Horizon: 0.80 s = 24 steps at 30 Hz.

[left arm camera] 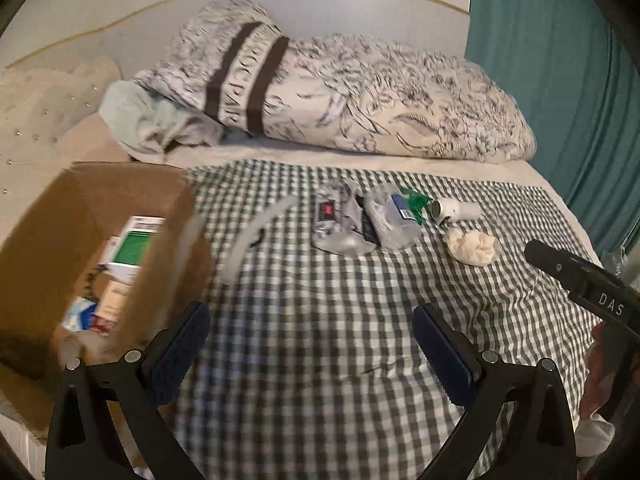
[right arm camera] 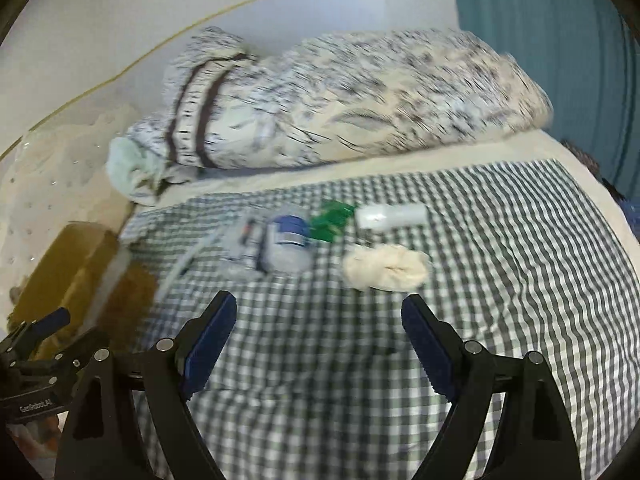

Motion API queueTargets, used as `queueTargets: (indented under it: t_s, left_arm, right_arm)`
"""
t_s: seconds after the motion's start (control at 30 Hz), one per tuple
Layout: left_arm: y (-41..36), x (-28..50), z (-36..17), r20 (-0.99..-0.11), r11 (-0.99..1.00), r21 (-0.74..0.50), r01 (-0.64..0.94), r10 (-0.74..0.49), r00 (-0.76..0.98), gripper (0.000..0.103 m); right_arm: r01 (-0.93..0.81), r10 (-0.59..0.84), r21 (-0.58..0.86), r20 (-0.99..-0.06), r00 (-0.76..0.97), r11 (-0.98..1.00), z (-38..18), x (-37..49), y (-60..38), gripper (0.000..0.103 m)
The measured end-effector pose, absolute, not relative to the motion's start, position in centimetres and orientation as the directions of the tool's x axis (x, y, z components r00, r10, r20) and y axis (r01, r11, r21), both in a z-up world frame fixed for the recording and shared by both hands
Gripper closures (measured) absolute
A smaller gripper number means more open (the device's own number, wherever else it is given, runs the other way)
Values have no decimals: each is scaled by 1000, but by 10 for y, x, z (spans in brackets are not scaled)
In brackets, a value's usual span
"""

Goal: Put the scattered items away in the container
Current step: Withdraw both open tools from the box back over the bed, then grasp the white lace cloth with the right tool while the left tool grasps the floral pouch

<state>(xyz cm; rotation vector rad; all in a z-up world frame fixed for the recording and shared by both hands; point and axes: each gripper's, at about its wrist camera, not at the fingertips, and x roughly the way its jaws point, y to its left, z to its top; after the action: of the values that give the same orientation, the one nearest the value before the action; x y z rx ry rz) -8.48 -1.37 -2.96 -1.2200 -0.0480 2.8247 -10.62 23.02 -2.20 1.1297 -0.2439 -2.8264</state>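
Both grippers, left (left arm camera: 312,344) and right (right arm camera: 318,336), hang released and empty. Brown cardboard box (left arm camera: 80,216) stands left, near; cream crumpled cloth (right arm camera: 384,266) lies far, awaiting collection.

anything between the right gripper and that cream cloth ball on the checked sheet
Nothing visible. Only bare checked sheet lies between the open, empty right gripper and the cream cloth ball.

Patterned pillow (left arm camera: 360,96), gingham cloth (left arm camera: 320,340), teal curtain (left arm camera: 560,80), pale headboard (left arm camera: 44,112)
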Motion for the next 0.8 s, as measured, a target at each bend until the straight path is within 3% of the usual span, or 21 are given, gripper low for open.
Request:
queueTargets:
  t_s: [0.8]
  left_arm:
    - [31, -247, -125, -813, -994, -87, -70, 111, -572, 0]
  right_arm:
    - [-58, -40, 93, -801, -597, -994, -114, -227, 258, 18]
